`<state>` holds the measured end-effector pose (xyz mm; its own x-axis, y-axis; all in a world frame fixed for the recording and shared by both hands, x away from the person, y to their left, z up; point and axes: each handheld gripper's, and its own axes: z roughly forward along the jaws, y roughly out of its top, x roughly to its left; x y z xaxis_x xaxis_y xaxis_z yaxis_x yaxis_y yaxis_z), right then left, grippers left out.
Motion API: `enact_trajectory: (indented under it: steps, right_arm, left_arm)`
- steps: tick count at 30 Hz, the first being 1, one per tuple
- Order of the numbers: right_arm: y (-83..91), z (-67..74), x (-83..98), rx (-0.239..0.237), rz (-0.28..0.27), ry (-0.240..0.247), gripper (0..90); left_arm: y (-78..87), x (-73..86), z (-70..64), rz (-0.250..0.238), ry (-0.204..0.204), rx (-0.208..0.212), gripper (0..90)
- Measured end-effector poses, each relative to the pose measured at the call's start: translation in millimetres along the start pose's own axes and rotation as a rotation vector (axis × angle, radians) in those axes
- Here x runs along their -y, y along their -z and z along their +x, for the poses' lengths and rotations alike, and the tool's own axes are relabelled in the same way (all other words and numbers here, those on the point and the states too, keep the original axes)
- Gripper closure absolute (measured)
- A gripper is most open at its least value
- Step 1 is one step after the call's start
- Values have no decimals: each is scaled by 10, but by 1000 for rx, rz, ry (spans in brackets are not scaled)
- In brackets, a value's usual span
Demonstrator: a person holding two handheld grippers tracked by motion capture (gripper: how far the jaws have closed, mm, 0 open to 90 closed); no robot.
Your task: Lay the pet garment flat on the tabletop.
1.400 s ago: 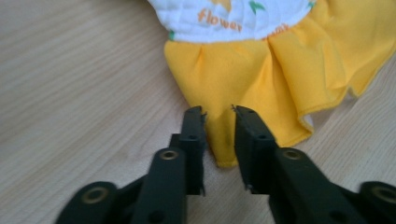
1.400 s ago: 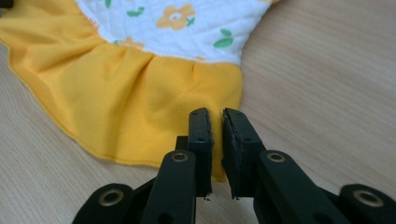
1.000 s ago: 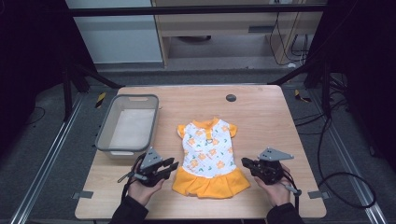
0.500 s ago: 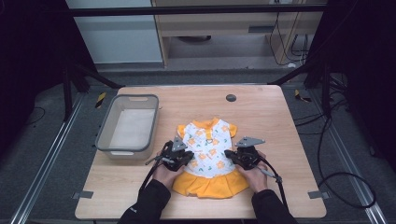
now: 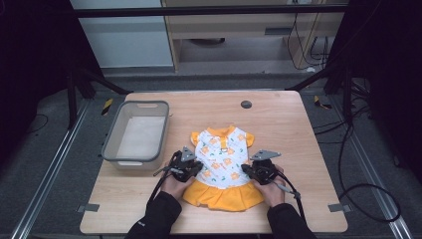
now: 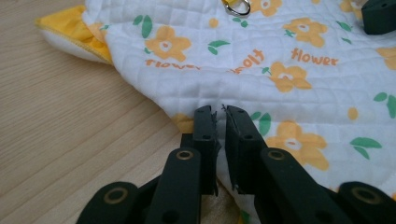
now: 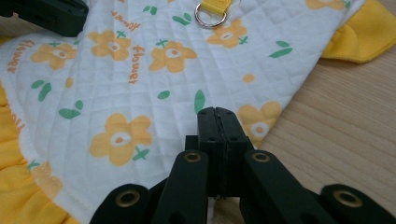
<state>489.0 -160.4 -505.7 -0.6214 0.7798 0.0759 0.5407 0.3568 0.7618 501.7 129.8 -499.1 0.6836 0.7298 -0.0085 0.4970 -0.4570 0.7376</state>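
Note:
A small dress (image 5: 221, 164) lies flat on the wooden table, its quilted white top printed with orange flowers and its skirt orange. My left gripper (image 5: 196, 167) rests on the dress's left edge at the waist. In the left gripper view its tips (image 6: 220, 112) sit on the white cloth (image 6: 280, 70); the jaws have just been opening and stand a narrow slit apart, with no cloth seen pinched. My right gripper (image 5: 247, 169) lies on the dress's right edge. Its jaws (image 7: 217, 112) are shut flush on top of the white cloth (image 7: 140, 70).
A grey plastic bin (image 5: 112, 144) stands on the table to the left of the dress. A small black disc (image 5: 246, 104) sits near the far edge. A metal ring (image 7: 210, 16) hangs on a yellow loop at the dress's middle.
Both hands have moved from the table's front corners inward and forward onto the dress's two sides. Over the last half second they have stayed put.

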Motion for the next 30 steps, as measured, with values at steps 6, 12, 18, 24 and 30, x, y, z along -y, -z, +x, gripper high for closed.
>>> enact_trajectory:
  steps: [6, 12, 18, 24, 30]
  right_arm:
    - [193, -6, -31, -17, -68, -14, 768]
    - [518, -73, 4, 8, -143, -17, 584]
    - [710, -173, 147, 43, -176, -61, 447]
    - [879, -267, 326, 96, -195, -84, 347]
    - [984, -350, 457, 123, -179, -120, 291]
  left_arm:
    - [179, -24, -12, -42, -2, 25, 687]
    - [454, 78, -53, -101, -25, 59, 533]
    - [717, 295, 2, -146, -12, 56, 461]
    - [945, 551, 96, -160, 17, 30, 389]
    - [1114, 730, 204, -169, 48, 4, 345]
